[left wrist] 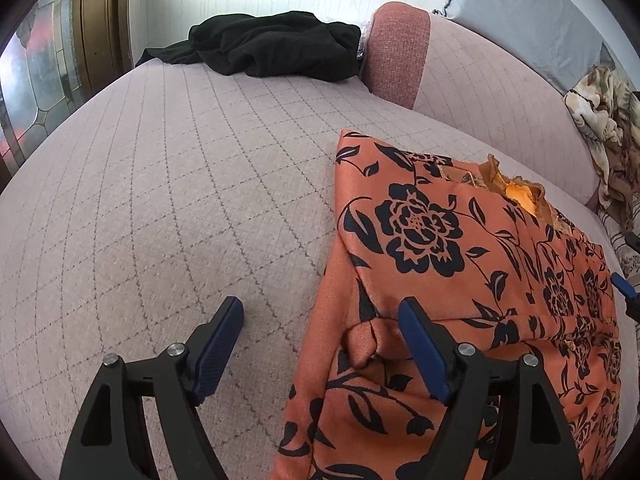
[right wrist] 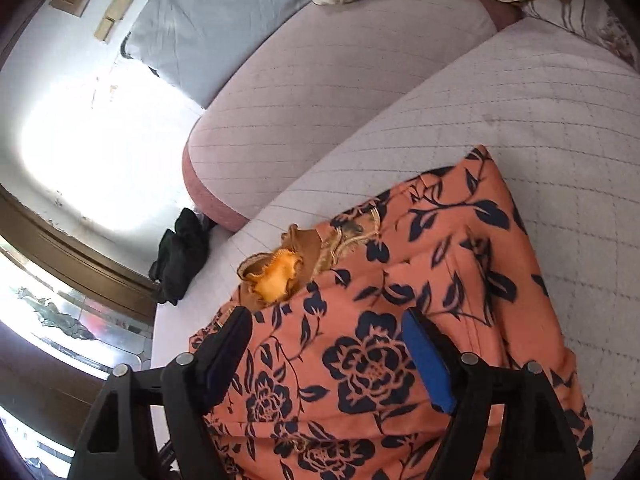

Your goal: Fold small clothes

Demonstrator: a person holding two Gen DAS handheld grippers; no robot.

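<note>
An orange garment with black flowers (left wrist: 460, 264) lies folded on the pale quilted sofa seat (left wrist: 180, 200); a gold lace trim (left wrist: 516, 188) shows at its far edge. My left gripper (left wrist: 322, 310) is open at the garment's left edge: the right finger is over the cloth, the left finger over bare seat. In the right wrist view the same garment (right wrist: 380, 320) fills the lower middle, lace trim (right wrist: 280, 268) at its far left. My right gripper (right wrist: 326, 320) is open just above the cloth and holds nothing. The right gripper's blue tip also shows in the left wrist view (left wrist: 624, 285).
A black garment (left wrist: 276, 44) lies at the far end of the seat, also in the right wrist view (right wrist: 180, 256). A pink backrest cushion (left wrist: 400, 52), a grey pillow (right wrist: 208, 28) and a beige patterned cloth (left wrist: 608, 128) lie beyond. A window (left wrist: 36, 80) is left.
</note>
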